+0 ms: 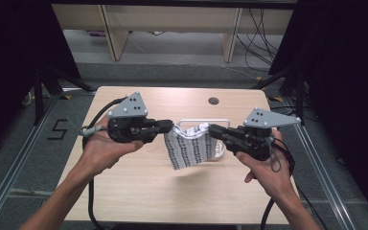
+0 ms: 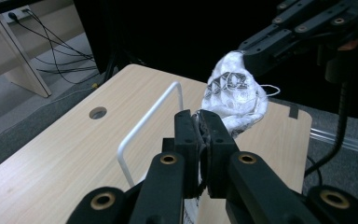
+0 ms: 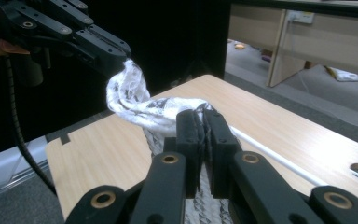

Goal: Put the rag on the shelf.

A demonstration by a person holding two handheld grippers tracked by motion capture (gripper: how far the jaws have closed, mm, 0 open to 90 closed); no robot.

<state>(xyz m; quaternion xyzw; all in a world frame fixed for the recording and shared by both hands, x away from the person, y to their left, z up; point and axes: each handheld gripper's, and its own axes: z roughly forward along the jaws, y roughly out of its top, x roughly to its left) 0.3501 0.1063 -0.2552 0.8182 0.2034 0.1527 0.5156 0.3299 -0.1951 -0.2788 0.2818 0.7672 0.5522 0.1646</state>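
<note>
A light wooden table with rounded corners (image 1: 139,191) stands on grey carpet floor (image 1: 9,158). Behind it are pale wooden desk legs (image 1: 115,33) and loose black cables (image 1: 258,33). The sides are dark.

Light: dim, dark surround | table (image 1: 139,191) evenly lit | focus: soft, perhaps slight blur

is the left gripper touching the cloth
Touching. In the left gripper view the left gripper is shut on an edge of the cloth, fabric pinched between its jaws. The high view agrees.
</note>
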